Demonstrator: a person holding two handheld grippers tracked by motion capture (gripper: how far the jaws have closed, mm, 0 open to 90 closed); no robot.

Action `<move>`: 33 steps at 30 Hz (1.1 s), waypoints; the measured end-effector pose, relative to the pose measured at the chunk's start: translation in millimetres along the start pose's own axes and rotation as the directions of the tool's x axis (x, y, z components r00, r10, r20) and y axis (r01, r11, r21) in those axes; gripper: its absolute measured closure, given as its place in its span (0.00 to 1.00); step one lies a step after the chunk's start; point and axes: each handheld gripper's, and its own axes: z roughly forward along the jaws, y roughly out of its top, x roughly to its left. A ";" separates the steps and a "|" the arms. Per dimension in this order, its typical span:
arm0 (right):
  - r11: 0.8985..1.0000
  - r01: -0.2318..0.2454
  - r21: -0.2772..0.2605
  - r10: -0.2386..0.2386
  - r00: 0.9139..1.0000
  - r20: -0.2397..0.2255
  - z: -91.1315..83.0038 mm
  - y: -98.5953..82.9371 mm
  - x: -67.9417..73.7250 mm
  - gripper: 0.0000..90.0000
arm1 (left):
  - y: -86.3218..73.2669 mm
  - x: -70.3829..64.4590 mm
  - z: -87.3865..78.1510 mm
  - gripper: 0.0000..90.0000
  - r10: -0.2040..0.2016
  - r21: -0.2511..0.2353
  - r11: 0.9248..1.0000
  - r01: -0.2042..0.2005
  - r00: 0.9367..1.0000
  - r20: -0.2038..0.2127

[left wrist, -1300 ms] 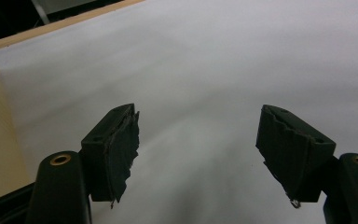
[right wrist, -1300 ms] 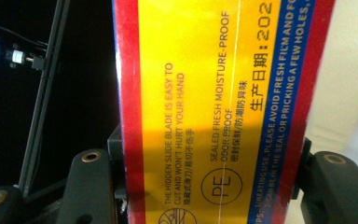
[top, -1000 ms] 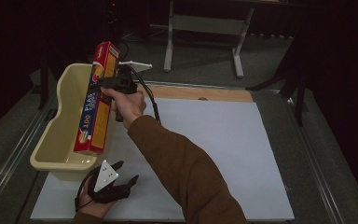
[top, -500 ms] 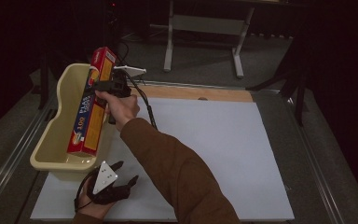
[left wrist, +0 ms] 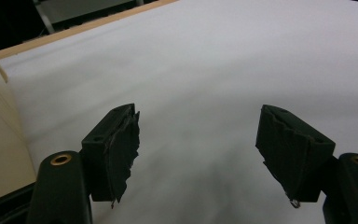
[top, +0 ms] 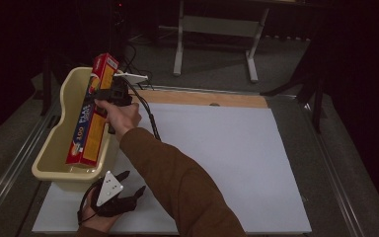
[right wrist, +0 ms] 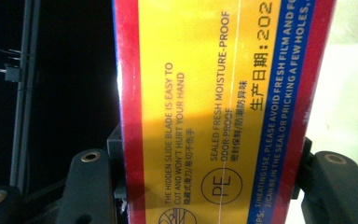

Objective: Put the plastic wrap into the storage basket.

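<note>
High view: right claw (top: 109, 94) pinches the red-and-yellow film box (top: 91, 118), tilted, lower end inside the cream tub (top: 59, 143) at the white surface's (top: 237, 158) left edge. Left claw (top: 123, 200) rests below the tub.

Left gripper view: jaws spread over bare surface.

Right gripper view: jaws clamp the box's sides.

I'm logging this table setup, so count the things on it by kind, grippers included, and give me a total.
Red and yellow boxes: 1, the film box, its lower end inside the tub
Cream plastic tubs: 1, the tub
Handheld grippers: 2, the left gripper and the right gripper
Total: 4
</note>
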 end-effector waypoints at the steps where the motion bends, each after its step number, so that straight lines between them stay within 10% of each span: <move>1: 1.000 0.002 0.001 -0.002 1.000 0.005 0.8 -0.8 0.0 0.45 | 0.1 0.0 -0.1 0.33 -0.001 -0.001 1.000 0.001 1.000 0.002; 22: 0.992 -0.097 0.080 0.088 0.989 0.116 25.4 -7.7 -17.5 0.43 | -0.1 2.6 -2.9 0.33 -0.017 -0.017 1.000 0.016 1.000 -0.016; 33: 0.991 -0.075 0.113 0.056 0.984 0.168 27.8 -6.7 -17.6 0.34 | 0.0 2.8 -3.3 0.33 -0.019 -0.020 1.000 0.018 1.000 -0.018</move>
